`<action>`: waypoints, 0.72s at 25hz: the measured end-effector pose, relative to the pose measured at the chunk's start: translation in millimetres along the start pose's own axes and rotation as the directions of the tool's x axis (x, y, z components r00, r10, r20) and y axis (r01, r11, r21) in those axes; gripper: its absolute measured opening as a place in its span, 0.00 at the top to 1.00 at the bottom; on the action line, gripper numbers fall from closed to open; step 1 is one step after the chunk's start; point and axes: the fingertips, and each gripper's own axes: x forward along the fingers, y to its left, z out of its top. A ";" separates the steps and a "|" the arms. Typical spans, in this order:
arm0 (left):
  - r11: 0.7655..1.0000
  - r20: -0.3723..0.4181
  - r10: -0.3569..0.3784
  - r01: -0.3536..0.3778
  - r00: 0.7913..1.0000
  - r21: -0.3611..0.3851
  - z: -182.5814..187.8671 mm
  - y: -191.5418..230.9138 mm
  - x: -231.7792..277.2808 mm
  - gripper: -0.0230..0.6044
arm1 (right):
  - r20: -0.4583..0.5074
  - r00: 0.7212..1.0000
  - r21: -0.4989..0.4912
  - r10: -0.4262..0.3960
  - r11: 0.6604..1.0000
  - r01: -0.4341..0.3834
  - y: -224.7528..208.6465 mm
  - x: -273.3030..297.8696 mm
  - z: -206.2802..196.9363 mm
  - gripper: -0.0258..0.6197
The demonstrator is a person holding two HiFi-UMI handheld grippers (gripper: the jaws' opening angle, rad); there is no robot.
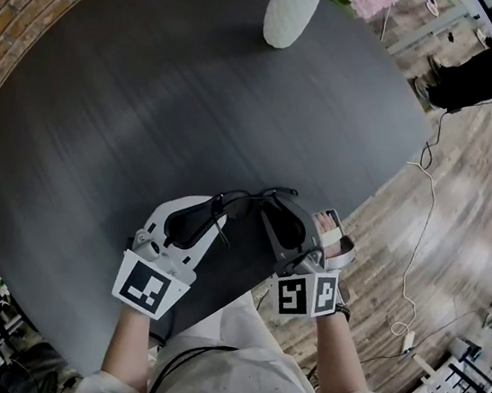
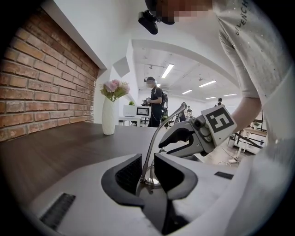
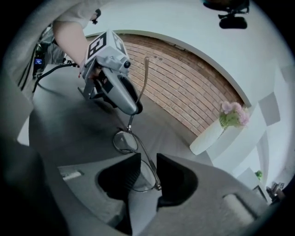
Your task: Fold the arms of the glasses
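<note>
On my left gripper (image 2: 146, 167) the fingers clamp one end of the glasses (image 3: 125, 142); on the right gripper (image 3: 148, 168) they stand apart round the other. Arm (image 2: 158, 125) is unfolded, so next I swing it inward.

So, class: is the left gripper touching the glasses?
Touching. In the right gripper view the left gripper pinches the glasses at one hinge.

One print reads clearly: "GIVENCH", cut off by the frame edge, running down the person's pale shirt (image 2: 239, 46).
</note>
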 end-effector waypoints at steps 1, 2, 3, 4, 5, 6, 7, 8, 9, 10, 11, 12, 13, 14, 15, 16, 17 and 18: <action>1.000 -0.006 0.001 -0.001 1.000 -0.001 -1.5 0.3 -1.4 0.84 | 0.006 1.000 0.018 0.000 1.000 0.000 -0.8 -1.1 0.6 0.81; 1.000 -0.010 0.002 -0.002 1.000 0.001 -2.6 0.7 -3.1 0.84 | 0.013 1.000 0.039 -0.001 0.999 0.001 -1.8 -2.5 1.5 0.81; 1.000 -0.013 0.006 -0.005 1.000 0.005 -3.0 1.3 -5.2 0.84 | 0.021 1.000 0.065 -0.005 0.998 0.004 -3.3 -4.2 2.7 0.81; 1.000 -0.013 0.010 -0.010 1.000 0.009 -2.9 2.0 -7.6 0.84 | 0.029 1.000 0.099 -0.012 0.995 0.009 -5.5 -6.1 3.8 0.81; 1.000 -0.013 0.015 -0.014 1.000 0.011 -2.7 2.5 -9.9 0.84 | 0.037 0.999 0.139 -0.022 0.990 0.017 -8.4 -8.1 4.6 0.81; 1.000 -0.013 0.018 -0.018 1.000 0.013 -2.3 2.7 -12.0 0.84 | 0.042 0.999 0.180 -0.034 0.983 0.026 -11.6 -9.9 4.8 0.81; 1.000 -0.012 0.019 -0.019 1.000 0.016 -1.6 2.6 -14.1 0.84 | 0.045 0.998 0.217 -0.045 0.975 0.034 -14.7 -11.7 4.4 0.81; 1.000 -0.011 0.019 -0.019 1.000 0.020 -0.6 2.1 -16.1 0.84 | 0.046 0.997 0.249 -0.055 0.968 0.042 -17.2 -13.5 3.7 0.81; 1.000 -0.008 0.016 -0.016 1.000 0.025 0.9 1.1 -18.1 0.84 | 0.046 0.997 0.273 -0.063 0.961 0.048 -19.2 -15.4 2.9 0.81; 0.999 -0.004 0.011 -0.011 1.000 0.031 2.6 -0.1 -19.8 0.84 | 0.045 0.997 0.288 -0.069 0.956 0.053 -20.5 -17.2 2.2 0.81; 0.999 0.000 0.005 -0.005 1.000 0.040 4.4 -1.5 -21.2 0.84 | 0.042 0.996 0.297 -0.073 0.953 0.057 -21.3 -18.9 1.4 0.81; 0.999 0.004 -0.001 0.000 1.000 0.053 6.1 -2.6 -22.2 0.84 | 0.040 0.996 0.300 -0.076 0.952 0.061 -21.5 -20.1 0.7 0.81; 0.998 0.006 -0.005 0.005 1.000 0.070 8.0 -3.5 -23.0 0.84 | 0.037 0.996 0.302 -0.078 0.951 0.064 -21.4 -21.1 0.0 0.81; 0.996 0.008 -0.008 0.007 1.000 0.086 10.2 -4.1 -23.6 0.84 | 0.034 0.996 0.307 -0.079 0.950 0.065 -21.1 -21.8 -0.9 0.81; 0.995 0.011 -0.009 0.007 1.000 0.097 12.6 -4.6 -24.0 0.84 | 0.030 0.996 0.314 -0.080 0.947 0.066 -20.7 -22.5 -2.4 0.81; 0.995 0.014 -0.008 0.007 1.000 0.104 15.1 -5.2 -23.8 0.84 | 0.024 0.997 0.325 -0.079 0.943 0.067 -20.4 -23.1 -4.6 0.81; 0.994 0.017 -0.008 0.006 1.000 0.109 17.5 -6.0 -23.3 0.84 | 0.018 0.997 0.338 -0.078 0.939 0.067 -20.0 -23.8 -7.3 0.81; 0.993 0.020 -0.008 0.006 1.000 0.114 19.7 -7.0 -22.9 0.84 | 0.014 0.997 0.356 -0.075 0.932 0.065 -19.4 -24.5 -9.7 0.81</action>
